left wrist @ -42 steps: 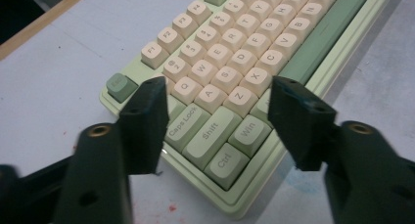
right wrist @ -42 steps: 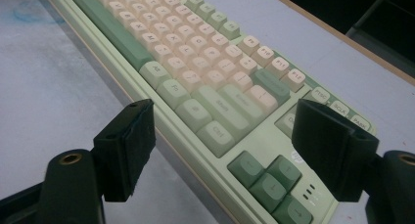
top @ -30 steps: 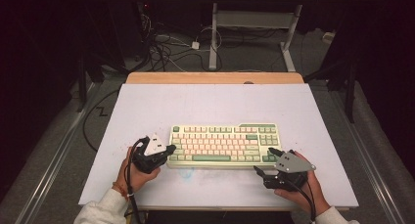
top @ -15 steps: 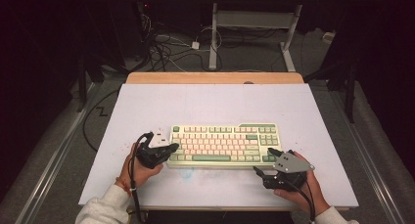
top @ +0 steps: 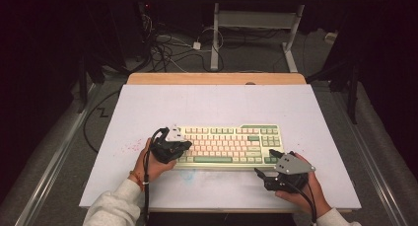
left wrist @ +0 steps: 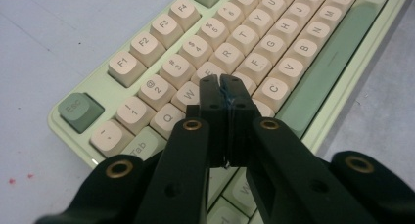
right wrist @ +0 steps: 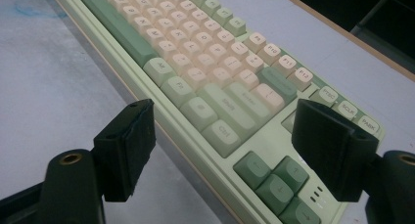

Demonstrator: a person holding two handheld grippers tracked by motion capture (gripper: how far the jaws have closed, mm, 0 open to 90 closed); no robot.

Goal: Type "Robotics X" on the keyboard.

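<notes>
The high view looks forward and down from above the person's side of the counter (top: pixel 217 107). The left gripper view sits close above the keyboard's (left wrist: pixel 254 43) left end, facing along its keys. The right gripper view looks across the same keyboard's right end from low beside it.

Green-and-cream keyboard (top: pixel 226 144) lies flat — near table's front edge.

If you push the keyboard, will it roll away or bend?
Probably neither. The keyboard lies flat and long on the table, so it would likely slide. Its case looks like hard plastic, so likely stiff; the keys probably dip when pressed.
</notes>
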